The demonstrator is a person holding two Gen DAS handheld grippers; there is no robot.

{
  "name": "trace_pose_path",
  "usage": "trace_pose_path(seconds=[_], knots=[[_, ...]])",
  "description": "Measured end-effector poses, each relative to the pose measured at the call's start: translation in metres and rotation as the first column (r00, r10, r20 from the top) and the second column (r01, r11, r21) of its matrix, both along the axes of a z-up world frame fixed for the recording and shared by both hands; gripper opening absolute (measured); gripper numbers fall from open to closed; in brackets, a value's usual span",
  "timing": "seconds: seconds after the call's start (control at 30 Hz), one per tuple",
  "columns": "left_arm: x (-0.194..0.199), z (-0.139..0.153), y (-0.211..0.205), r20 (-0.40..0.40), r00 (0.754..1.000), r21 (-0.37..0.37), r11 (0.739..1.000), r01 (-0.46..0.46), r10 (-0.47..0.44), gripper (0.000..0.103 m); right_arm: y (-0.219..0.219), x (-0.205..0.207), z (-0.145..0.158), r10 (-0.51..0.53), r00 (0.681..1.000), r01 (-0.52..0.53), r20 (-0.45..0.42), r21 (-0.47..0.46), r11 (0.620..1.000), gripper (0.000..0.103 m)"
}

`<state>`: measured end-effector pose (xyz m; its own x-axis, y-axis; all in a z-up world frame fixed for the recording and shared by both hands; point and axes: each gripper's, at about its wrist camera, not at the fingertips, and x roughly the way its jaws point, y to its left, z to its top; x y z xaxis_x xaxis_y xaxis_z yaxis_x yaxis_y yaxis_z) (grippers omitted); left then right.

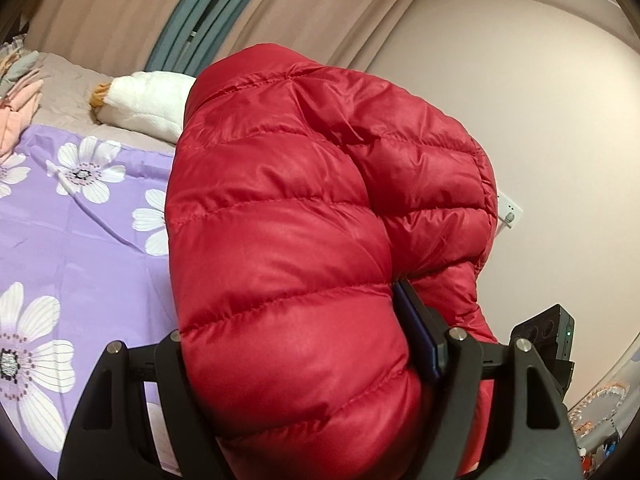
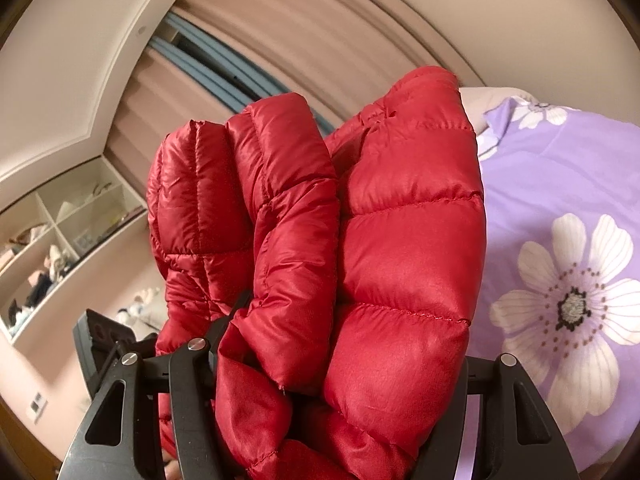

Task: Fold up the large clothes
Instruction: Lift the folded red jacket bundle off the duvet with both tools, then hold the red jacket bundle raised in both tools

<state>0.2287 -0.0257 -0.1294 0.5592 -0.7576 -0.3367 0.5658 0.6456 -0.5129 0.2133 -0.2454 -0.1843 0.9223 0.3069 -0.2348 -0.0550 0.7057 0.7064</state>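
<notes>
Currently both tongs, left [image 1: 304,364] and right [image 2: 340,368], pinch the red down jacket [image 1: 320,208], bunched directly ahead, above the bed [image 1: 80,240].

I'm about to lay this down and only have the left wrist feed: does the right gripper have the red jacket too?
Observer: Yes, the right gripper is clamped on bunched folds of the red puffer jacket.
Operator: What is under that side?
Observer: The purple floral bedspread lies to its right, past the jacket.
Operator: Anything on its other side?
Observer: White wall shelves with clutter, beyond the bed.
</notes>
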Motion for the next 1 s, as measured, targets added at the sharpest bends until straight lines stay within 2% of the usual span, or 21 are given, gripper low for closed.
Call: trace_pose_path(seconds=[0.53, 1.0], knots=[[0.011, 0.003, 0.045, -0.009, 0.996, 0.005, 0.996, -0.087, 0.087, 0.076, 0.015, 0.030, -0.009, 0.084, 0.996, -0.084, -0.012, -0.018, 0.996, 0.065], [0.014, 0.007, 0.047, -0.020, 0.986, 0.018, 0.986, -0.165, 0.166, 0.076, 0.018, 0.044, -0.008, 0.160, 0.987, -0.161, -0.024, -0.033, 0.986, 0.065]])
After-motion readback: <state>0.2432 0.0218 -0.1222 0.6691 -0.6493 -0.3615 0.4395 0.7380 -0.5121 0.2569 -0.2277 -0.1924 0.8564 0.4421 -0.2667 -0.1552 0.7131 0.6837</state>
